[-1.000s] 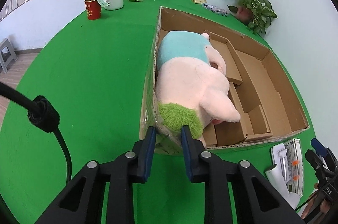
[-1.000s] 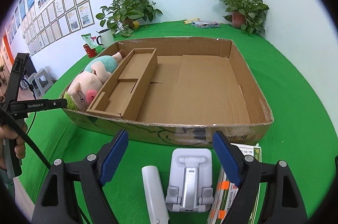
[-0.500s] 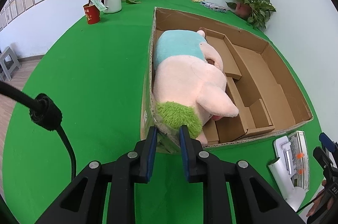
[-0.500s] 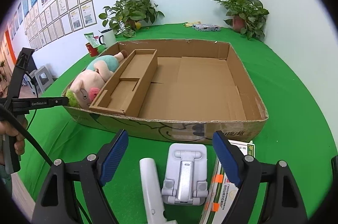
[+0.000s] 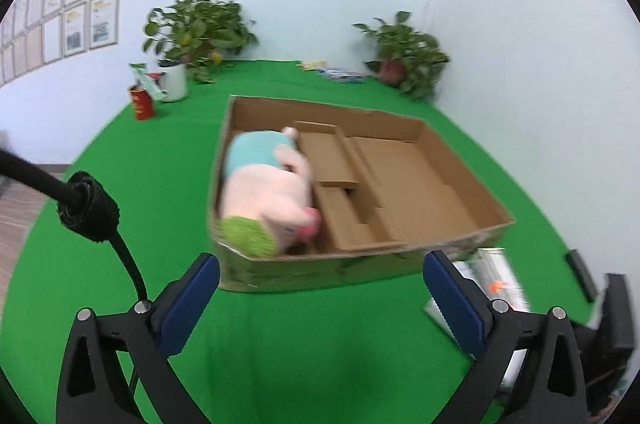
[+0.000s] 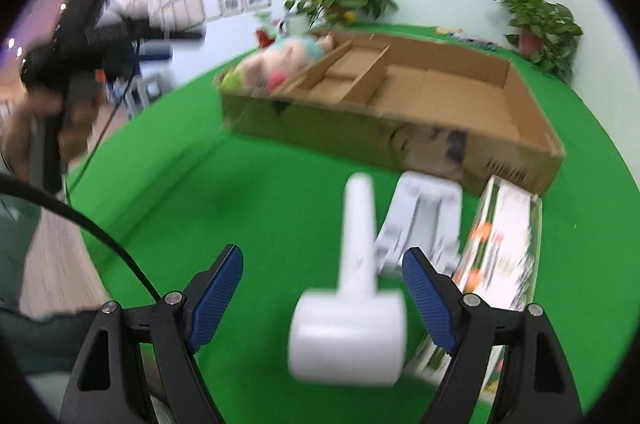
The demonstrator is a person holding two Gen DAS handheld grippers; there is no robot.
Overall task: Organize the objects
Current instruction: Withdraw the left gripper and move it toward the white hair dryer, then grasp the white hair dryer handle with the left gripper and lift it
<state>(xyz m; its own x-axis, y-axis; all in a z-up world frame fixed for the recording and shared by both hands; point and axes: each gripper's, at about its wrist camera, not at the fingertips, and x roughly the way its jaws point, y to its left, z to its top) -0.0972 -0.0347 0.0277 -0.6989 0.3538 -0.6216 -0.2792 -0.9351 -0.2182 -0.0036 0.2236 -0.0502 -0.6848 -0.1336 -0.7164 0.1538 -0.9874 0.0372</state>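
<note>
Left gripper point(image 5: 320, 288) jaws spread wide, holding nothing, near the cardboard box point(image 5: 400, 266). Plush pig point(image 5: 268, 196) lies in the box's left compartment. Right gripper point(image 6: 322, 282) also wide open, empty, straddling the white lint roller point(image 6: 352, 288) on the green cloth point(image 6: 240, 208).

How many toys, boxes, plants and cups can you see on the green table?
Toys: 1, the plush pig
Cardboard boxes: 1, the big box
Potted plants: 2, one and another
Cups: 2, a red cup and a white mug
Total: 6
</note>
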